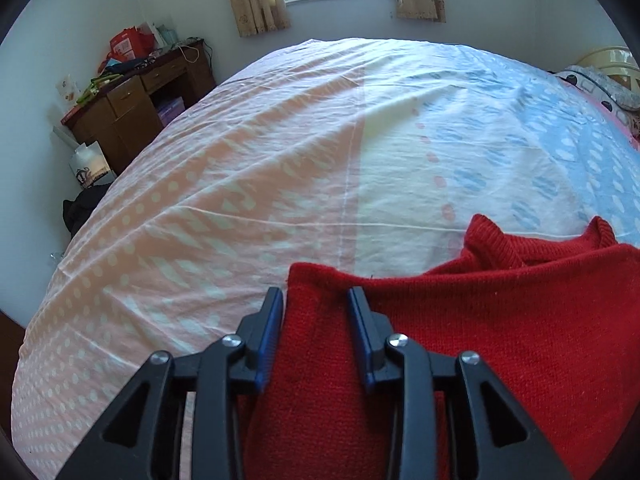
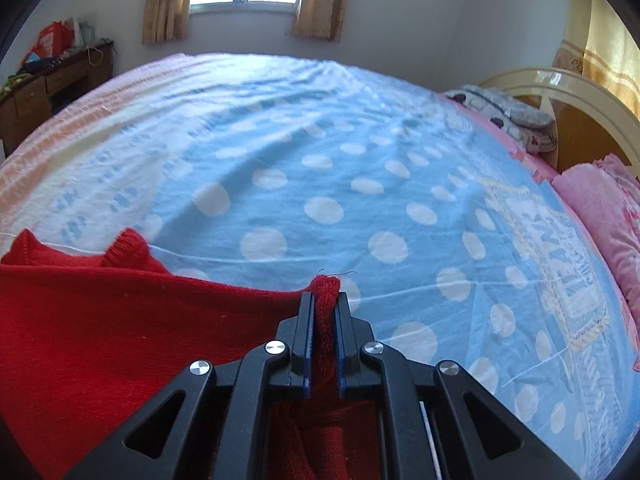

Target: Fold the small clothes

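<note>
We lose the lower part of the red sweater (image 1: 500, 340) behind the left gripper (image 1: 316, 304) and past the picture's bottom edge. The clutter on the wooden desk (image 1: 132, 96) is too small for us to name.

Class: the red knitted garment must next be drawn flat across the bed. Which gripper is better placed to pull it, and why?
The right gripper: its jaws are clamped on a corner of the red sweater. The left gripper stands open, with knit between its pads but not pinched.
</note>
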Motion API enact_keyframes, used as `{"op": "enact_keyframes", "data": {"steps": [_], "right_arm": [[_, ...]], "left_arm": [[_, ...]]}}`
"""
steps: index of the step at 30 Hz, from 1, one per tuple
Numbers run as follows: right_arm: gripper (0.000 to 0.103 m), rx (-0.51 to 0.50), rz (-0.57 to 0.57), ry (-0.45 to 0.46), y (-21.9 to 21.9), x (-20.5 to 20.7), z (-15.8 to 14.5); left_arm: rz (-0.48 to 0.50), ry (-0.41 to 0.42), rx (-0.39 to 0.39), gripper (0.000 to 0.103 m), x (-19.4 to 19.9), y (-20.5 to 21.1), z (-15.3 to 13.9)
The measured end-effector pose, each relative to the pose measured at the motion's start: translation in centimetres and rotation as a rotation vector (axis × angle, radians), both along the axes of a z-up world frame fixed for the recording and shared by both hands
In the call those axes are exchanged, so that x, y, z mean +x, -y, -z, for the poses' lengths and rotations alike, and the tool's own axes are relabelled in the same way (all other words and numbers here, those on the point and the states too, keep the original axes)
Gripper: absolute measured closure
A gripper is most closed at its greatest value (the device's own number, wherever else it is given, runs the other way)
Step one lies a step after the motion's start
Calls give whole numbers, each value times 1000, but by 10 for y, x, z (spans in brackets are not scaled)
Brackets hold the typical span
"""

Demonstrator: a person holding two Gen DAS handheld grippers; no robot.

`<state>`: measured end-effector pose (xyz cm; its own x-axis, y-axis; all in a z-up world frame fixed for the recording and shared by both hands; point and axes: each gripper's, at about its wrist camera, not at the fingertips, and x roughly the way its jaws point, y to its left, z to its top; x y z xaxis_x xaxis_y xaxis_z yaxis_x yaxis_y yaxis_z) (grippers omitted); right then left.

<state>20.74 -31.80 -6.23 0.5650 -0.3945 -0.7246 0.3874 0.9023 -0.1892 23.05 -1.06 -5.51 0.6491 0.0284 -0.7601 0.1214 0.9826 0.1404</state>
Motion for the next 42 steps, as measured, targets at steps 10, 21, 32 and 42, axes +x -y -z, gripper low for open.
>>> {"op": "enact_keyframes", "data": {"steps": [10,21,32,42], "right_arm": [[93,-35,6,-55,-4,8,5],[92,80,35,281,-16,-98,-60],[92,227,-157,136,-64,-98,-11],[86,240,52,215,2,-195,-30]], "left_arm": [[-16,-14,-17,57,11,2,6],[-61,-28,-27,38,16,-5,9],[-21,-65,-64,27,-3,-25,2],[140,18,-63,27,-107,-20,-19]]}}
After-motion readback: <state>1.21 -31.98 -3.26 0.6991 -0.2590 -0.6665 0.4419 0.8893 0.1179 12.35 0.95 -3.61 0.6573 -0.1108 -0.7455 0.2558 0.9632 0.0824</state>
